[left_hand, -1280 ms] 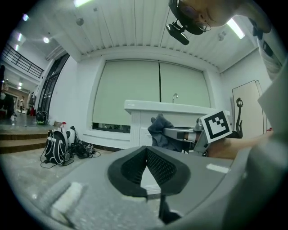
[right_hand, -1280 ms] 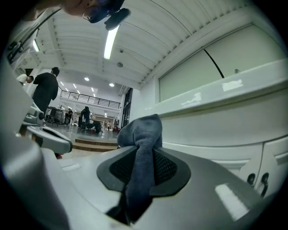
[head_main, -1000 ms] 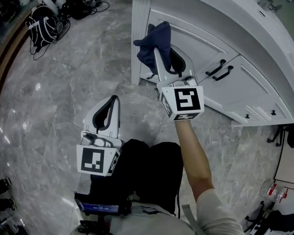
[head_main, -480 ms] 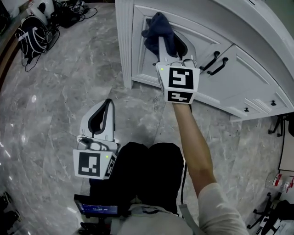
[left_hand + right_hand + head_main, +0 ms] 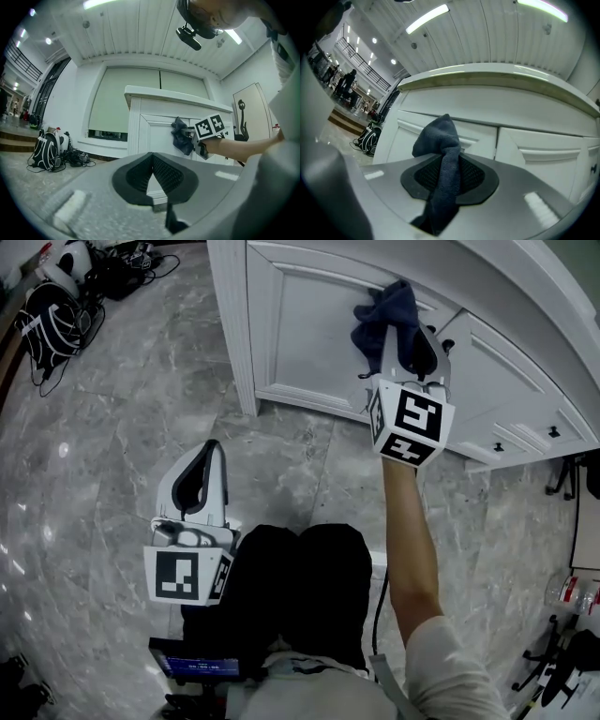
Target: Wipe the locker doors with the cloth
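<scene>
Toward locker door (image 5: pixel 300 334) points cloth (image 5: pixel 382 313), lengthwise in right gripper (image 5: pixel 411 336)

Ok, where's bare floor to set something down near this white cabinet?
The grey marble floor is bare between the white panelled cabinet, the black backpack and the left gripper; also the strip in front of the cabinet's base. Crowded: the backpack corner with cables, and the lower right with black stand legs.

The left gripper (image 5: pixel 152 155), fingers (image 5: pixel 135 176) closed together on nothing, faces white locker doors (image 5: pixel 157 132) where the right gripper (image 5: pixel 192 137) holds a dark cloth (image 5: pixel 179 138).
</scene>
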A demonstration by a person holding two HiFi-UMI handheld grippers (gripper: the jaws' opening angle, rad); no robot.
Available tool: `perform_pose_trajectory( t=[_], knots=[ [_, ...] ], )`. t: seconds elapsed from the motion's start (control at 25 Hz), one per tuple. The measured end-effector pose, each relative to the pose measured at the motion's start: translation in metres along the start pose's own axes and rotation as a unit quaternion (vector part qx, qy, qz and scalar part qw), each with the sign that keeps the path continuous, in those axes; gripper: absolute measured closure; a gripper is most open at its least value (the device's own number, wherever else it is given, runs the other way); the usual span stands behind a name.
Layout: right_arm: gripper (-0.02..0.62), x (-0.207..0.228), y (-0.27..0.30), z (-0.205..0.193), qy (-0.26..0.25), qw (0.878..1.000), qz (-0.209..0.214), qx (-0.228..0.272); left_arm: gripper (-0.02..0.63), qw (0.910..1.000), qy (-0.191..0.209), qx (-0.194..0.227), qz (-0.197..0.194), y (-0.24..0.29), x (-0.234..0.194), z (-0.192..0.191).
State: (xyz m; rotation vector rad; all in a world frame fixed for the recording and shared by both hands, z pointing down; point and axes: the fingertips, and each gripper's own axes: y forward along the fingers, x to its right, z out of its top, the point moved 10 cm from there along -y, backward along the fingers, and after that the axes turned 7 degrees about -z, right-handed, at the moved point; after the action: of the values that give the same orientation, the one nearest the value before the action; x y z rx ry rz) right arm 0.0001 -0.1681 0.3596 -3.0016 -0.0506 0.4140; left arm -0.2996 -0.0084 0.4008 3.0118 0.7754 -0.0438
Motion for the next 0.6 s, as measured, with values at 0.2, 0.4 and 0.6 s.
perform_pose_trajectory(
  t=[0.2,0.4,0.6],
  knots=[
    [0.506,-0.002,0.0,-0.015,0.003,1.0,-0.015,-0.014,0.604,1.0,0.001,0.0,0.001,0.001,0.001,-0.001],
    [0.508,-0.012,-0.002,-0.045,0.004,0.999,-0.014,-0.039,0.604,1.0,0.003,-0.004,0.005,-0.002,0.0,-0.002],
    [0.508,-0.019,-0.002,-0.05,0.021,0.999,-0.009,-0.026,0.603,1.0,0.003,-0.003,0.009,-0.004,-0.004,-0.002]
  ],
)
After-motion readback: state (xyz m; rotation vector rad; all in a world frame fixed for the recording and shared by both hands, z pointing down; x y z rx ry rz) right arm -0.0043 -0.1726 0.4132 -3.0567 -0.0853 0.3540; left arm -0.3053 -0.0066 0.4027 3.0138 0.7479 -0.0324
